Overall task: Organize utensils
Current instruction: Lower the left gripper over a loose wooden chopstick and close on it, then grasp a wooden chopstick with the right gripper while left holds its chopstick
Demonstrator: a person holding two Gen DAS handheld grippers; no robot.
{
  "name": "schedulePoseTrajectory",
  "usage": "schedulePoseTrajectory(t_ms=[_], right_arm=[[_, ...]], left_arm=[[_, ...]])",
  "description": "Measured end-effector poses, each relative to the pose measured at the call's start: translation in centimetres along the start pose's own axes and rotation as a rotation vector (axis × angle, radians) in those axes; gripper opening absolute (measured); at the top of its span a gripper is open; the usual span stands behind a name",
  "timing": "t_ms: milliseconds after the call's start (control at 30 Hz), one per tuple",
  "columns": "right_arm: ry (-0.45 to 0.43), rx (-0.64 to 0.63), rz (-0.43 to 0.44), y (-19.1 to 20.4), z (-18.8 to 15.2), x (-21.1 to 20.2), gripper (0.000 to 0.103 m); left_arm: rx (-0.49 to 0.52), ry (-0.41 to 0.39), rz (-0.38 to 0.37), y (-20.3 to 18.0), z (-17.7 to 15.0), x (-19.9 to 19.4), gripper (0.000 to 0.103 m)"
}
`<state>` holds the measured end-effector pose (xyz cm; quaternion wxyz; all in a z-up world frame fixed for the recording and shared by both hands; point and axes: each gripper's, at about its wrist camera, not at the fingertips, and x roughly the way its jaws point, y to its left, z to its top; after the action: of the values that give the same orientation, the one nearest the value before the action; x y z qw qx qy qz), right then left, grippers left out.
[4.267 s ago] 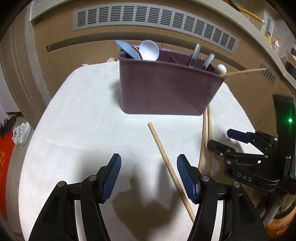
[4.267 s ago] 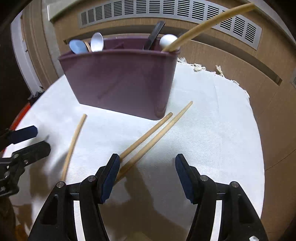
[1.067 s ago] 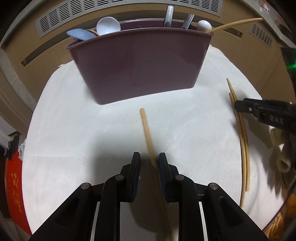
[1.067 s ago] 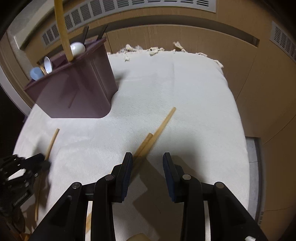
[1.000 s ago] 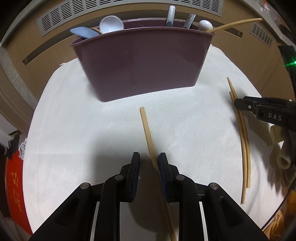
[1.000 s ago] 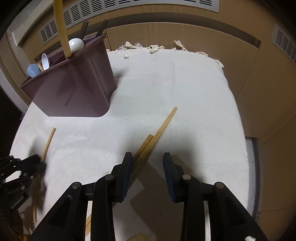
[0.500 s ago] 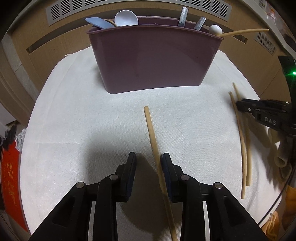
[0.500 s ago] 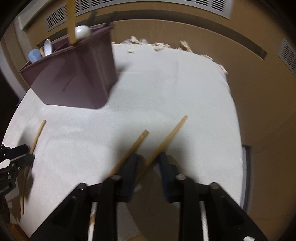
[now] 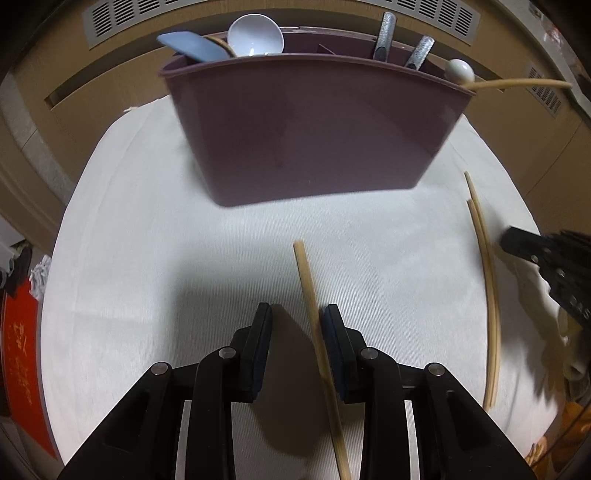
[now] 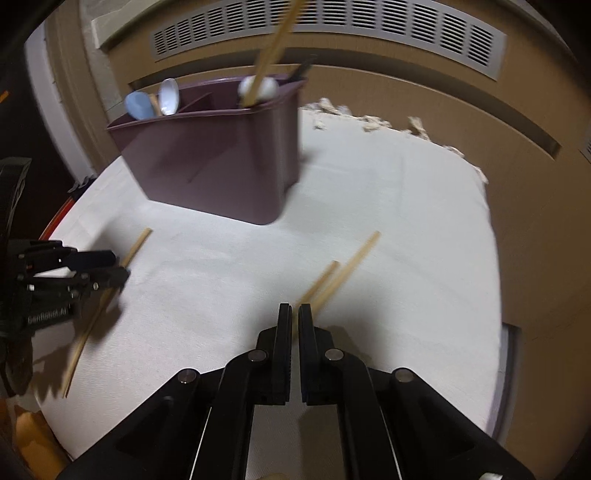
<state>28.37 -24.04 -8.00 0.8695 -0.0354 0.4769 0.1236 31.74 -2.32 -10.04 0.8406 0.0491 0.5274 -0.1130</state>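
A purple utensil holder (image 9: 314, 129) stands on the white cloth with spoons (image 9: 255, 37), metal handles (image 9: 382, 37) and one long chopstick (image 9: 517, 84) in it. A single chopstick (image 9: 306, 277) lies on the cloth between the jaws of my left gripper (image 9: 297, 328). It rests along the right pad, and the left pad stands clear of it. Two more chopsticks (image 10: 354, 254) lie side by side. My right gripper (image 10: 294, 317) is nearly closed over their near ends, and the left chopstick of the pair runs into the narrow slit between the pads.
The cloth (image 9: 147, 258) covers a round table that drops off on all sides. Wooden panels with a vent (image 10: 332, 33) stand close behind the holder. A red object (image 9: 22, 369) lies low at the left, off the table. The cloth's fringe (image 10: 369, 122) marks the far edge.
The right jaws have closed from astride the two chopsticks to almost together, and that wrist has rolled. The left jaws have widened slightly, leaving the single chopstick against the right pad.
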Motion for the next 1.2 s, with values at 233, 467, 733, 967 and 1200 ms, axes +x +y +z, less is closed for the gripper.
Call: schedulePoseTrajectory(t_ms=[233,467,733,967,1200], right_arm=[[0.032,0.072,0.031,-1.3,-1.1,0.1,0.015],[0.038,0.181,0.001,-1.8,0.5,2.0,0.019],[0.068,0.148,-0.076,-0.2,2.3,3.9,0.02],[0.129,0.075,-0.099,-0.6,0.6,3.0,0.019],[0.101,0.074,-0.076,-0.7,-0.4,2.4,0.019]], left_arm=[[0.133,-0.023,0.042,-1.8,0.3,0.1,0.009],[0.068,-0.159,-0.009,-1.4,-1.6,-3.7,0.007],[-0.003,-0.171,-0.056,0.8,-2.8,-4.6,0.008],[-0.002,-0.066,-0.114,0.2,-3.9,-1.8,0.031],[0.056,-0.02,-0.064,-1.4,-2.5,-1.0,0.042]])
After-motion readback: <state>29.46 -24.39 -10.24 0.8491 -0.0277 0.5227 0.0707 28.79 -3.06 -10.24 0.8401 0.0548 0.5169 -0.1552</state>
